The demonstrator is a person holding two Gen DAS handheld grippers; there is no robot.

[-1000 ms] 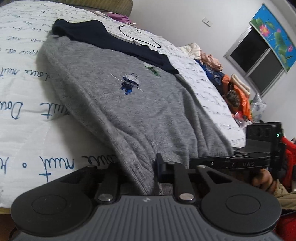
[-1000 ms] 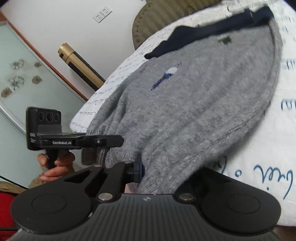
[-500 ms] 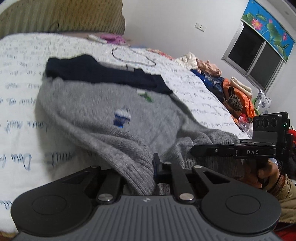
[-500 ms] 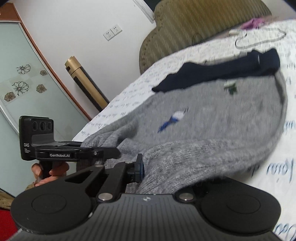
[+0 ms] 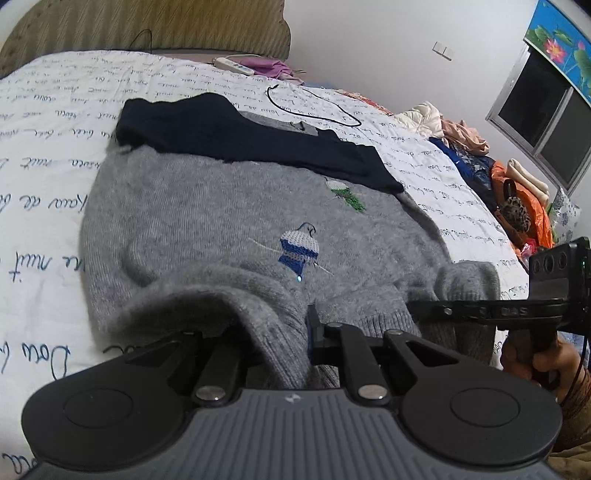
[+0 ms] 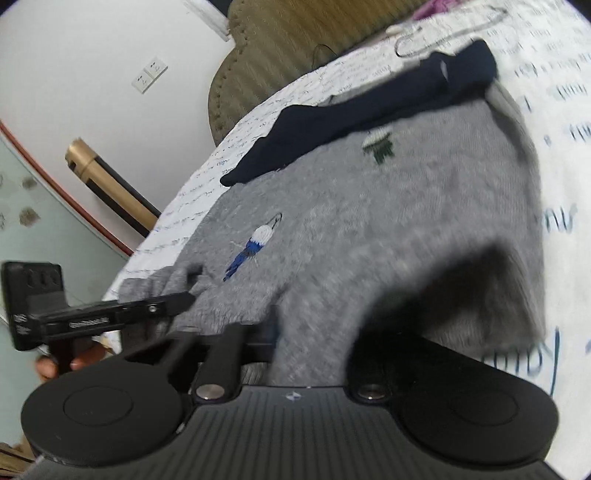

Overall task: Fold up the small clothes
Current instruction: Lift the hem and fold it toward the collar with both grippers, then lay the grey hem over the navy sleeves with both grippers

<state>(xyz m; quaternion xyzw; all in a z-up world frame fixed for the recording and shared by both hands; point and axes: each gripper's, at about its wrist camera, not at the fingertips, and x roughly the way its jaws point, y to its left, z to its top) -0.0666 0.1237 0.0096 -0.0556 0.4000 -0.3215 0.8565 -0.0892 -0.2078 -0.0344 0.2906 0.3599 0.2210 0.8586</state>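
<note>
A grey knit sweater (image 5: 207, 225) with small embroidered figures and dark navy folded-in sleeves (image 5: 229, 136) lies on the bed. My left gripper (image 5: 291, 332) is shut on the sweater's near hem at its left corner, lifted off the bed. My right gripper (image 6: 291, 332) is shut on the hem at the other corner, and the sweater (image 6: 369, 221) bunches over its fingers. Each gripper shows in the other's view: the right one (image 5: 436, 308) at the hem's right end, the left one (image 6: 177, 301) at the left.
The bed has a white quilt with blue script (image 5: 44, 206) and a padded headboard (image 5: 147, 26). A black cord (image 5: 314, 107) and a power strip (image 5: 236, 66) lie beyond the sweater. A pile of clothes (image 5: 480, 166) sits along the bed's right side.
Both grippers have lifted the near hem and carried it forward over the sweater's body toward the navy sleeves. The hem now bunches in a raised fold.
</note>
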